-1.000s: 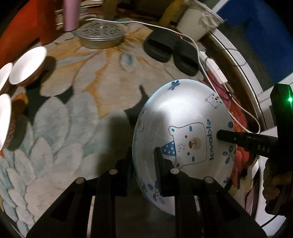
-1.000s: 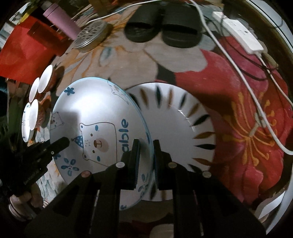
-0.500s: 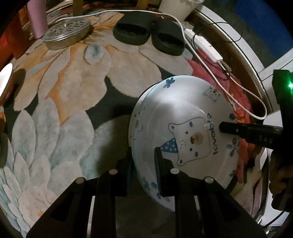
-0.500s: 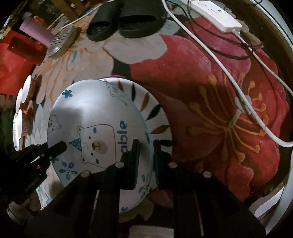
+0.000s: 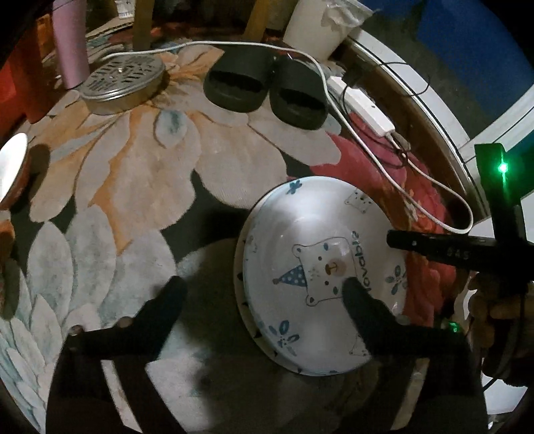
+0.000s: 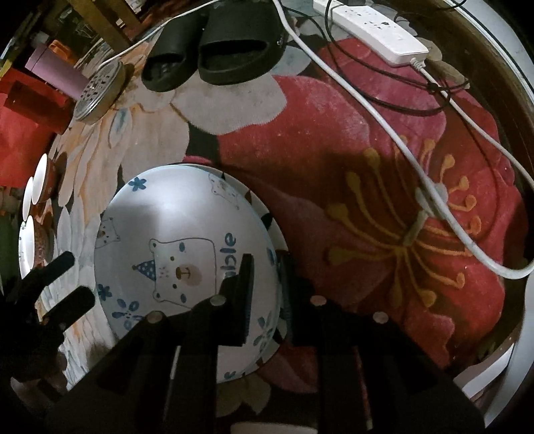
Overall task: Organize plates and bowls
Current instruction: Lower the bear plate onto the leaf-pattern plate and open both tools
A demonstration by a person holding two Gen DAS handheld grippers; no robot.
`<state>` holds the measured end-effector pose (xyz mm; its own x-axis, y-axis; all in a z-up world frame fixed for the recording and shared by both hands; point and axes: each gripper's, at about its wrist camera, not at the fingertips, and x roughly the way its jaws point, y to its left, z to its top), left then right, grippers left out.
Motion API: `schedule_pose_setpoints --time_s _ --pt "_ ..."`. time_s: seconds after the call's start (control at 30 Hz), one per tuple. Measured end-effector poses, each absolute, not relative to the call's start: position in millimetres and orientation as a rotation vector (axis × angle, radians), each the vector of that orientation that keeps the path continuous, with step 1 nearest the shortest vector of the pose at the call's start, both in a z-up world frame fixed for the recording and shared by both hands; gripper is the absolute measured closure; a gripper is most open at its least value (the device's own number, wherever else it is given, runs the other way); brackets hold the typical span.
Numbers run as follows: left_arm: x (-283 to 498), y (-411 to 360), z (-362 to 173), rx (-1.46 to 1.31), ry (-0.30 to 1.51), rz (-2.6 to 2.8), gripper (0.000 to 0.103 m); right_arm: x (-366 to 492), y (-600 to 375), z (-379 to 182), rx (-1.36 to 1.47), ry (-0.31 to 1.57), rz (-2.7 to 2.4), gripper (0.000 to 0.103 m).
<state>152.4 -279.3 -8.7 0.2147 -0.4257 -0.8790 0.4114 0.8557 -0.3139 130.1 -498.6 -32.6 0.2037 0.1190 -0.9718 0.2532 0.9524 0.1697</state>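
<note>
A white plate with a blue bear print (image 5: pixel 320 240) (image 6: pixel 167 233) lies on top of a white plate with dark leaf marks (image 5: pixel 238 277) (image 6: pixel 267 221) on the flowered rug. My left gripper (image 5: pixel 260 293) (image 6: pixel 76 277) stands wide open, still opening; one finger is over the rug and the other over the bear plate, touching nothing. My right gripper (image 6: pixel 265 280) (image 5: pixel 397 240) straddles the bear plate's right rim. Its jaws are opening, and a gap shows between the pads and the rim. White bowls (image 5: pixel 13 157) (image 6: pixel 40 177) stand at the far left.
Black slippers (image 5: pixel 263 86) (image 6: pixel 213 56), a perforated metal tray (image 5: pixel 123 80), a pink tumbler (image 5: pixel 70 43), a white power strip (image 6: pixel 377 30) and its cable (image 6: pixel 434 187) lie on the rug. A white bucket (image 5: pixel 320 26) stands at the back.
The bear plate has come down from its tilt onto the leaf plate. My left gripper let go of its rim and sprang wide open. My right jaws have spread a little.
</note>
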Motion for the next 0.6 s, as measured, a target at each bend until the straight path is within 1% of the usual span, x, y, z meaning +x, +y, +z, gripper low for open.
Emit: schedule_pose_setpoints --time_s 0.03,0.07,0.1,0.13,0.17,0.2,0.43,0.6 --pt "152 -278 -9 -0.007 1.225 -0.574 0.006 129 -498 -31 0.322 1.368 -0.096 0.07" --pt "152 -277 -8 0.001 1.226 -0.568 0.005 127 -496 -28 0.315 1.361 -0.105 0.05" --pt "151 -275 -8 0.008 1.225 -0.559 0.003 125 -496 -25 0.313 1.348 -0.107 0.032" --pt "152 -274 -8 0.009 1.224 -0.55 0.003 124 -494 -21 0.314 1.335 -0.106 0.026" --pt "152 -272 -8 0.01 1.223 -0.545 0.003 123 -491 -18 0.311 1.327 -0.1 0.016" --pt "151 -270 -8 0.009 1.224 -0.541 0.002 123 -488 -15 0.306 1.322 -0.092 0.013" --pt "152 -254 -8 0.01 1.227 -0.507 0.002 132 -453 -9 0.229 1.318 -0.018 0.012" --pt "152 -239 -10 0.002 1.234 -0.479 0.001 135 -439 -12 0.226 1.332 0.001 0.012"
